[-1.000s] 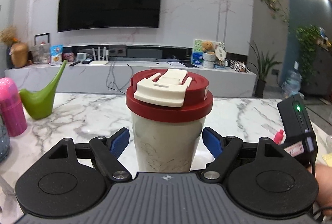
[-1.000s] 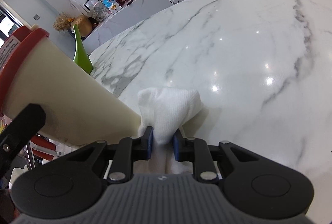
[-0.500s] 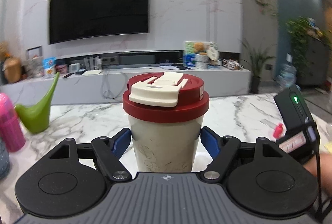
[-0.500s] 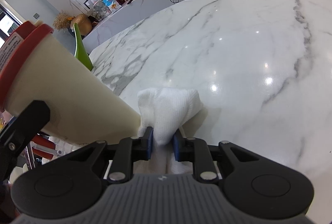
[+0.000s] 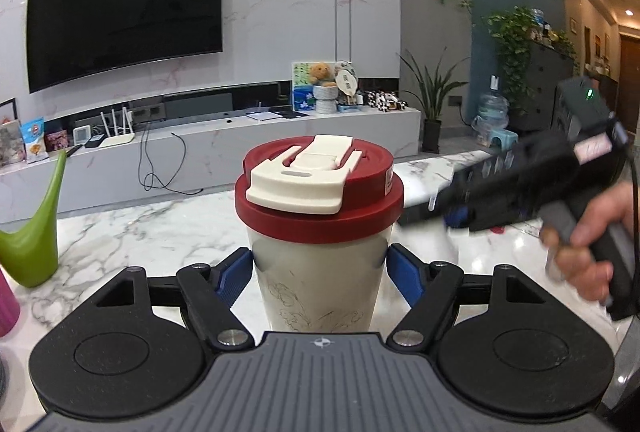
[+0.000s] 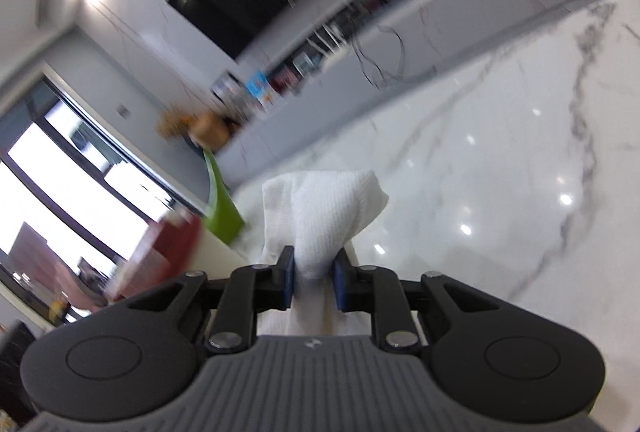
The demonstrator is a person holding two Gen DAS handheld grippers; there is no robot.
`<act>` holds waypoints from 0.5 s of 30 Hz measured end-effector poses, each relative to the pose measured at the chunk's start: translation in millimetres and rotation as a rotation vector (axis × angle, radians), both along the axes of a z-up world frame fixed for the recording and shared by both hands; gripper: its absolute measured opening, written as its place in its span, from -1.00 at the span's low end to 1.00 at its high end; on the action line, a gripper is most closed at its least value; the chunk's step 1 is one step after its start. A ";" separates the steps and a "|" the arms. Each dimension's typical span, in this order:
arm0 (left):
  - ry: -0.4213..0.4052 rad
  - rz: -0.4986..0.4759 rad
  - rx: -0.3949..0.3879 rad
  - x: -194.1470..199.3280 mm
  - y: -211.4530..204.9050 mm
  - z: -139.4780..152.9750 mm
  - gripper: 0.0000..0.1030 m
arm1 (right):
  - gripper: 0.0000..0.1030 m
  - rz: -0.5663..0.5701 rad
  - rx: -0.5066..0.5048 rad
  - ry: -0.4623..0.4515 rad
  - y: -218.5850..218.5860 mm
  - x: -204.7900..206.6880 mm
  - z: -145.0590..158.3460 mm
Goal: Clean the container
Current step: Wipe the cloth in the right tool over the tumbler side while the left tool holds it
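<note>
The left view looks level over its hand-held gripper (image 5: 320, 272) at the close cup (image 5: 318, 252). The right view is tilted over the worktop (image 6: 500, 172). Both share the cup, the green watering can (image 5: 32, 244) and the television (image 5: 124, 8).

Cup (image 5: 316, 272) upright on tabletop (image 5: 132, 232), between the left tongs' (image 5: 319, 274) pads, lid (image 5: 318, 188) on top. Watering can (image 5: 32, 232) on tabletop to cup's left. Right tongs (image 5: 452, 218) to cup's right, beside the lid, hand (image 5: 588, 232) behind them. Cloth (image 6: 320, 216) between right tongs' pads, above tabletop. TV (image 5: 124, 12) on wall behind; shelf (image 5: 240, 124) below it.
</note>
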State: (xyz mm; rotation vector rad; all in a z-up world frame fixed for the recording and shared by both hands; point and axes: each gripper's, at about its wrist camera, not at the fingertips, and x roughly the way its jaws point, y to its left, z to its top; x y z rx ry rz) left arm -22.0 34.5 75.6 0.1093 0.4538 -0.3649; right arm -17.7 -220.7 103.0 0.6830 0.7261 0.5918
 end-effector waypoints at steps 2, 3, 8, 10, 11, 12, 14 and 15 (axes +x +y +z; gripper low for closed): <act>0.004 -0.007 -0.001 0.4 1.3 0.4 0.41 | -0.58 0.007 0.082 -0.030 -4.9 -1.4 3.4; 0.006 -0.010 -0.001 -0.1 2.2 0.3 0.41 | -0.58 0.018 0.118 -0.042 -5.4 -2.0 4.6; 0.014 -0.008 -0.007 -0.2 4.9 0.4 0.41 | -0.57 0.084 0.150 -0.064 7.8 -4.4 8.5; 0.015 -0.007 -0.008 -0.2 5.3 0.4 0.41 | -0.57 0.087 0.133 -0.042 12.2 -4.7 4.9; 0.015 -0.006 -0.008 0.0 5.7 0.4 0.41 | -0.57 0.086 0.128 -0.026 14.0 -4.3 2.3; 0.015 -0.006 -0.009 0.3 6.1 0.4 0.41 | -0.57 0.086 0.117 -0.012 16.0 -4.1 0.1; 0.015 -0.005 -0.009 0.8 6.9 0.5 0.41 | -0.57 0.083 0.082 0.006 19.5 -4.9 -3.5; 0.015 -0.005 -0.010 1.0 7.3 0.5 0.41 | -0.57 0.082 0.067 0.016 20.7 -4.5 -5.4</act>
